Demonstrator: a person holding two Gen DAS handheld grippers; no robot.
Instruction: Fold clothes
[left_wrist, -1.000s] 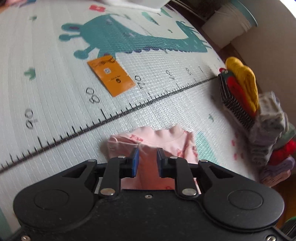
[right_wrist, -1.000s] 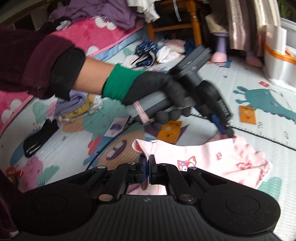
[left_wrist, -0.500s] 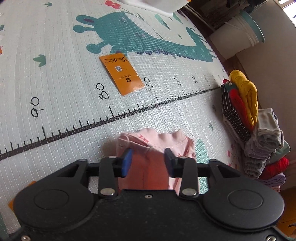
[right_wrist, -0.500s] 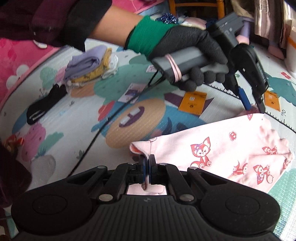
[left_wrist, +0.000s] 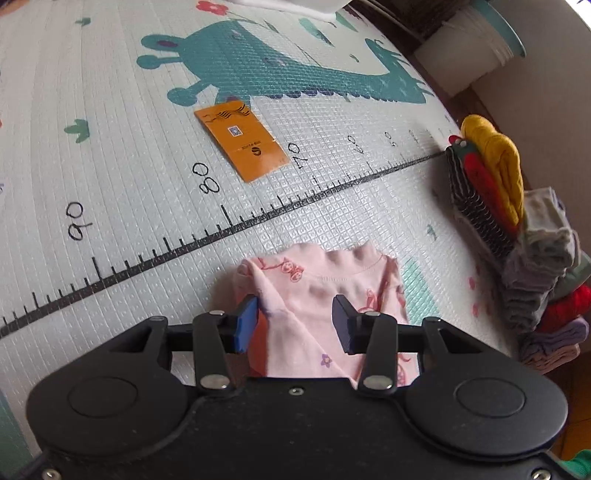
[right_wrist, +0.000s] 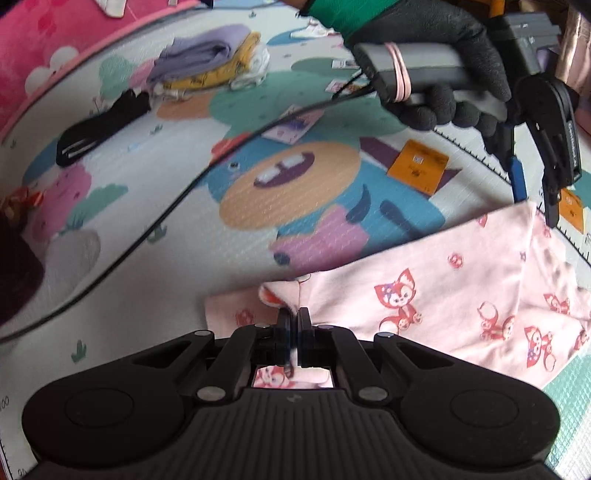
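Note:
A pink child's garment with red fox prints (right_wrist: 443, 288) lies on the play mat. In the left wrist view its collar end (left_wrist: 325, 280) lies just past my left gripper (left_wrist: 295, 321), which is open with the cloth between and below its jaws, not pinched. My right gripper (right_wrist: 294, 325) is shut on a pink fold at the garment's near edge. In the right wrist view the left gripper (right_wrist: 535, 195), held by a black-gloved hand (right_wrist: 432, 62), hovers open over the garment's far corner.
A stack of folded clothes (left_wrist: 517, 229) stands at the mat's right edge. An orange card (left_wrist: 243, 144) lies by the printed ruler. Folded purple and yellow clothes (right_wrist: 207, 62), a black item (right_wrist: 103, 125), another orange card (right_wrist: 417, 166) and a black cable (right_wrist: 159, 221) lie on the mat.
My left gripper has opened wide and let go of the pink cloth. My right gripper stays shut on the garment and has moved closer to the mat.

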